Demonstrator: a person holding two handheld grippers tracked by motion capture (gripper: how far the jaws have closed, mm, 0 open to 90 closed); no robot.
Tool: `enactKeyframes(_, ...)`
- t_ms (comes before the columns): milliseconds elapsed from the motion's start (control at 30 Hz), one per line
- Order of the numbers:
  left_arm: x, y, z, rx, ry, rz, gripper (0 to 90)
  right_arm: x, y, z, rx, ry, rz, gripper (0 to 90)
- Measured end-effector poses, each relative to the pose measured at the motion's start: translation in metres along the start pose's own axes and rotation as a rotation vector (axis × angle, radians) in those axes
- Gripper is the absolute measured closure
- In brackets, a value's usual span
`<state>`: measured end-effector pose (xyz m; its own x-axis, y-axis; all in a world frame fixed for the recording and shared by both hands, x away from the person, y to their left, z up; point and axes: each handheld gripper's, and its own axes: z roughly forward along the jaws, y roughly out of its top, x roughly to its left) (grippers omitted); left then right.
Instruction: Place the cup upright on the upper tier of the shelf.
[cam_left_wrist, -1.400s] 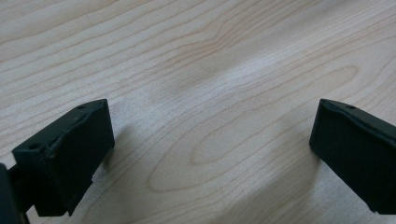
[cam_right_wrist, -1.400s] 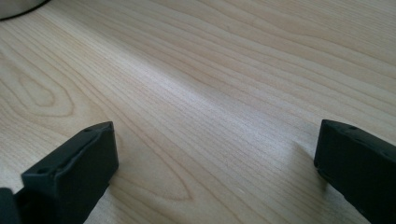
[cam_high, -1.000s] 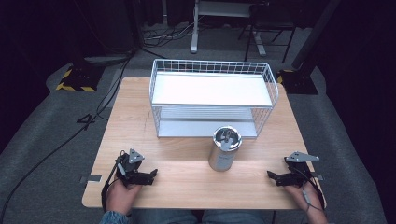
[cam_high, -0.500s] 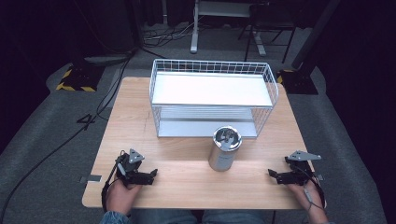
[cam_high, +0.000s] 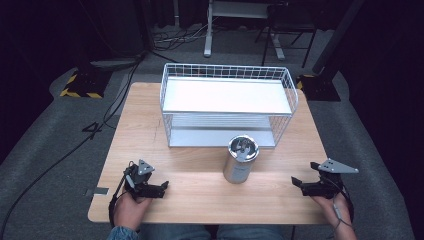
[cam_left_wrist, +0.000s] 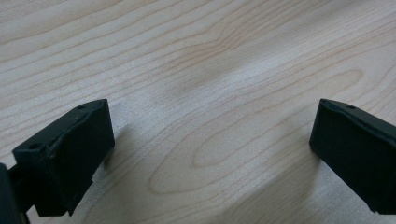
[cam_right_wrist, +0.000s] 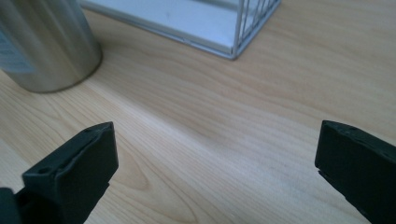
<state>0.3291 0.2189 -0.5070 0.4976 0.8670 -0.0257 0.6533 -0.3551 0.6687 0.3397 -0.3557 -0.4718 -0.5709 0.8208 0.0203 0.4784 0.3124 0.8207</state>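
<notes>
On the wooden table (cam_high: 200, 175): steel canister (cam_high: 242, 159) upright, just before wire rack (cam_high: 227, 106). Left gripper (cam_high: 162, 187) and right gripper (cam_high: 296, 183) both spread wide, empty, well apart from canister.

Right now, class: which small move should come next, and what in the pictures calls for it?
Probably ease the right gripper toward the metal can. Its jaws stand open and empty, and the can stands upright on the table, nearer this gripper than the left gripper.

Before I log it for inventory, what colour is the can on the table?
Shiny silver metal can, clearest in the high view.
</notes>
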Motion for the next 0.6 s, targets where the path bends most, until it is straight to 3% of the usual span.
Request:
enactKeyframes(400, 0.0, 0.0, 0.0, -0.001, 0.0, -0.004, 0.3, 0.014, 0.018, -0.015, -0.166, 0.076, -0.003, 0.0)
enactKeyframes(600, 0.0, 0.0, 0.0, -0.001, 0.0, -0.003, 0.3, 0.022, 0.029, -0.017, -0.195, 0.099, -0.021, 0.0)
